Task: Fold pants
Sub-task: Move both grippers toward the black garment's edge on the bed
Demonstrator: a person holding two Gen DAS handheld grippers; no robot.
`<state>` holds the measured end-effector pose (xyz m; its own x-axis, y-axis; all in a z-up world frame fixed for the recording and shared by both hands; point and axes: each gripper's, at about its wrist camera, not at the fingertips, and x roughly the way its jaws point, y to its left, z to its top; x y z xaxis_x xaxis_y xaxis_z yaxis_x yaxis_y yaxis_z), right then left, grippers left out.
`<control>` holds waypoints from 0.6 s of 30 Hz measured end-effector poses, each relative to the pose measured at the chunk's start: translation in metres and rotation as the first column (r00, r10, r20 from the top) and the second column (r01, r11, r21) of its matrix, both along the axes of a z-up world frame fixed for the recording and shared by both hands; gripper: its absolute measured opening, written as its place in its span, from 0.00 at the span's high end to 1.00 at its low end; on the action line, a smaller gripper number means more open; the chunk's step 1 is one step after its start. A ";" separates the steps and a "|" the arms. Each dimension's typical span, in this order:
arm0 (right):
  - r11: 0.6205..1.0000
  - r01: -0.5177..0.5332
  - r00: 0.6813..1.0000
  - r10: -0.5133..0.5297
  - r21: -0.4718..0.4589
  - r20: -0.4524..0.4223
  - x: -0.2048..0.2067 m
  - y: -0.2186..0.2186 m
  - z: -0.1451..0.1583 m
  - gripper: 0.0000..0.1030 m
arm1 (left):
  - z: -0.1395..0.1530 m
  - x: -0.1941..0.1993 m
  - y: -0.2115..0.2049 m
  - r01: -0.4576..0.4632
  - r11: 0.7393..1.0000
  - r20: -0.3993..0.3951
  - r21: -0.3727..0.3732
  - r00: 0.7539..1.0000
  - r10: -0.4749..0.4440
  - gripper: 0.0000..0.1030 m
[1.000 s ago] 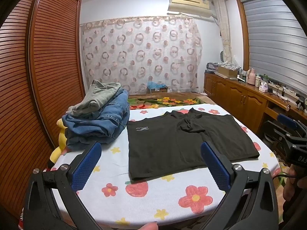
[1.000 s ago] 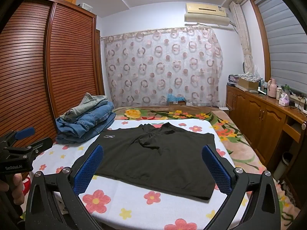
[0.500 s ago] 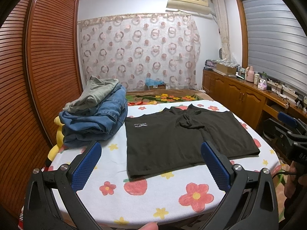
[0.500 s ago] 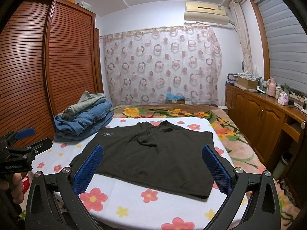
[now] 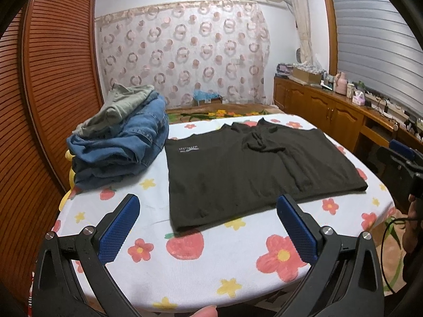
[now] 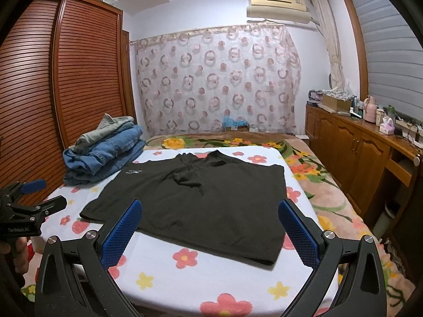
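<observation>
1. The black pants were seen laid flat on the flowered white cloth covering the table, roughly at its middle, with a small white logo near the far left corner.
2. The same pants were shown from the right wrist view, with bunched fabric near the far edge.
3. The left gripper was held above the near edge of the cloth, its blue-padded fingers spread wide apart and nothing between them.
4. The right gripper was likewise held with its jaws wide apart and nothing gripped, its fingers framing the near hem of the pants without visible contact.
5. A stack of folded jeans was seen on the left of the table, just beside the pants.
6. A louvred wooden wardrobe was seen on the left, and a circle-patterned curtain on the far wall.
</observation>
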<state>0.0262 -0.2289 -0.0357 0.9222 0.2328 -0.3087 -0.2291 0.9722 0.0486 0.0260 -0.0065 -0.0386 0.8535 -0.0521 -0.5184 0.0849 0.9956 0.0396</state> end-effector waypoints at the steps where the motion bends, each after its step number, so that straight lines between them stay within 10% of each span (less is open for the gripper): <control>1: 1.000 0.004 1.000 -0.004 -0.001 0.002 -0.001 -0.001 -0.001 0.01 | -0.003 0.002 0.001 0.003 1.000 -0.009 0.004 1.000 -0.003 0.00; 18: 0.996 0.049 0.992 -0.057 -0.072 -0.113 0.012 -0.005 -0.008 0.14 | -0.049 0.036 0.037 -0.003 0.999 -0.144 0.036 0.990 0.008 0.00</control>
